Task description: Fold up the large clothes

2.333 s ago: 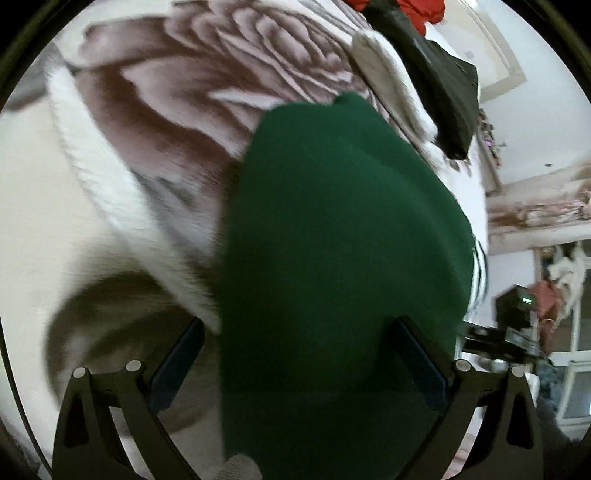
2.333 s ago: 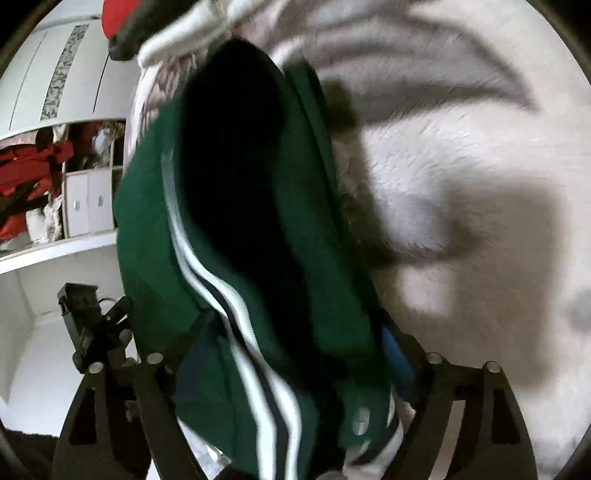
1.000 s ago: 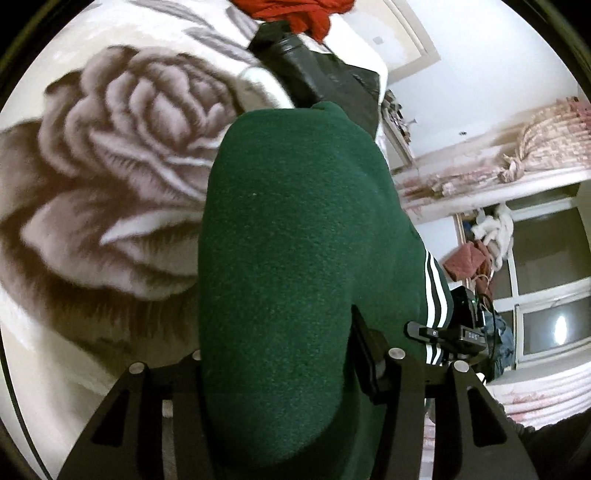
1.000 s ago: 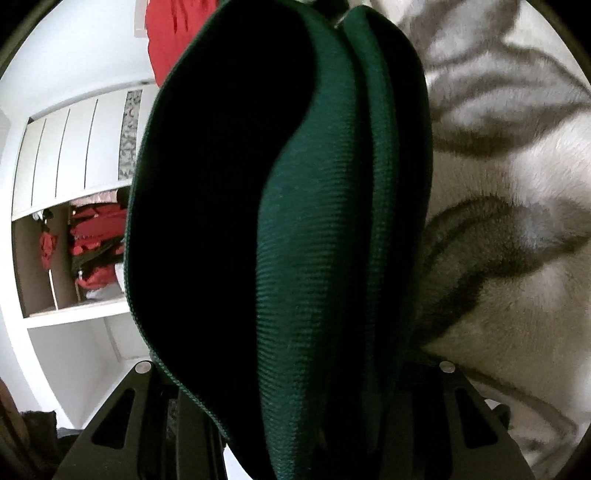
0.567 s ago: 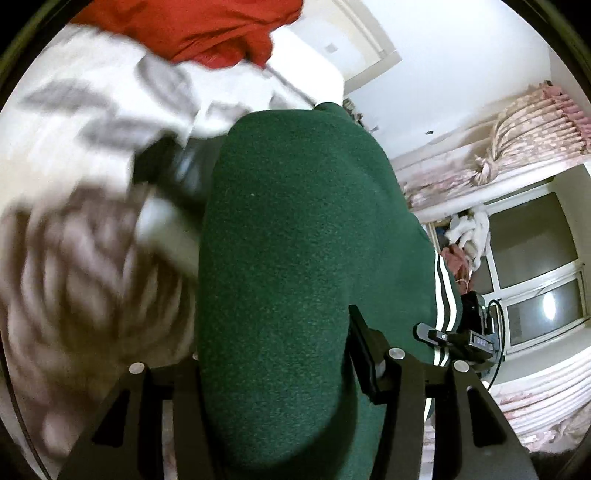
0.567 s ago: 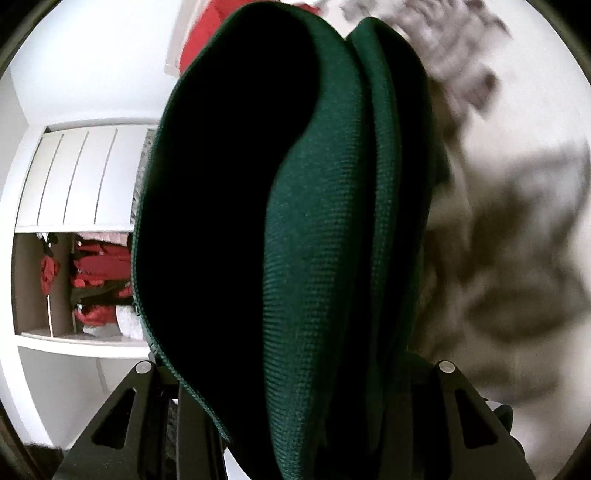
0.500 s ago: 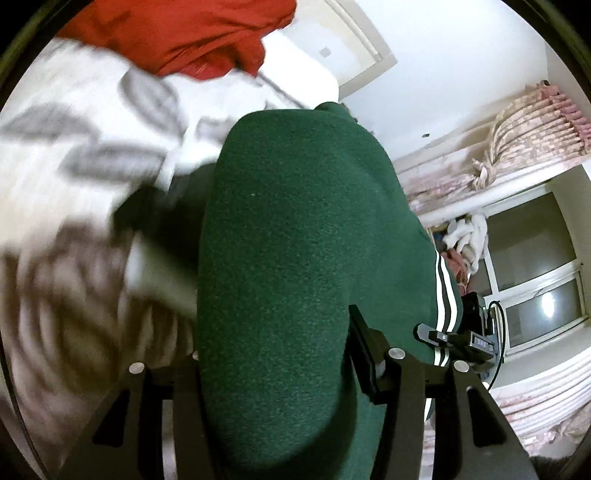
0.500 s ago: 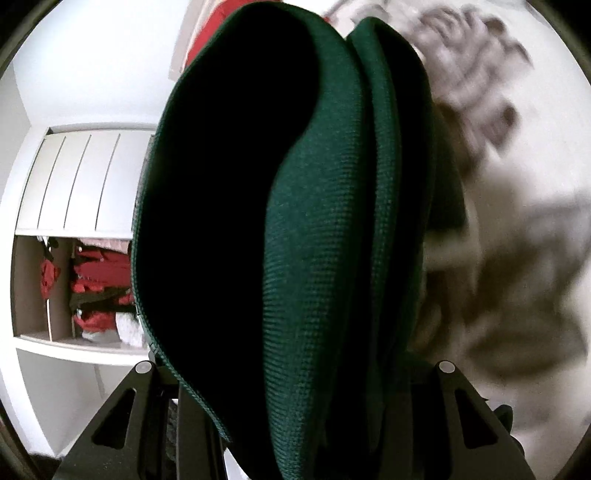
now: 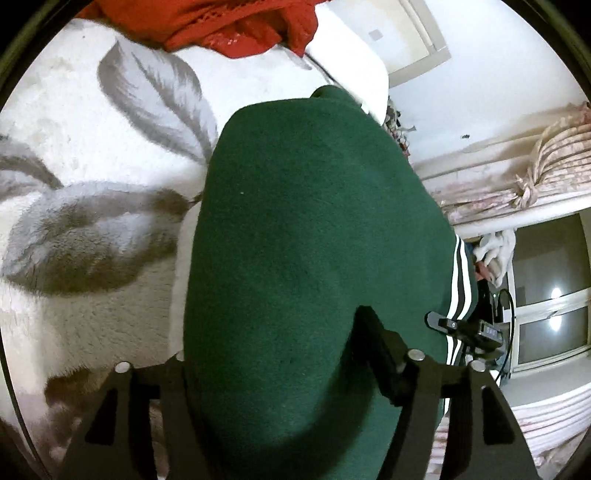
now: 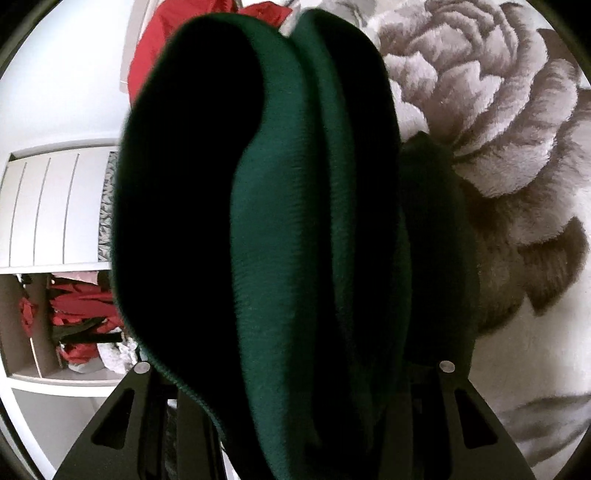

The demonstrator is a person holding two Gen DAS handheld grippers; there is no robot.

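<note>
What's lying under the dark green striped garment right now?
The dark green striped garment hangs from both grippers over the fluffy white blanket with grey rose print. Whatever lies directly behind its folds is covered.

Both wrist cams sit super close behind the green garment [image 9: 314,258], which fills each frame. Left view faces a window [image 9: 546,295], right view a wardrobe [image 10: 55,221]; both share the floral blanket [image 10: 498,129].

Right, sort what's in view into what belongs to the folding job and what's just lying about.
Job in hand:
- green garment, clamped in both grippers
- left gripper
- right gripper
- floral blanket

Lying about:
- red clothes
- white pillow
- wardrobe shelf clothes
- curtain
</note>
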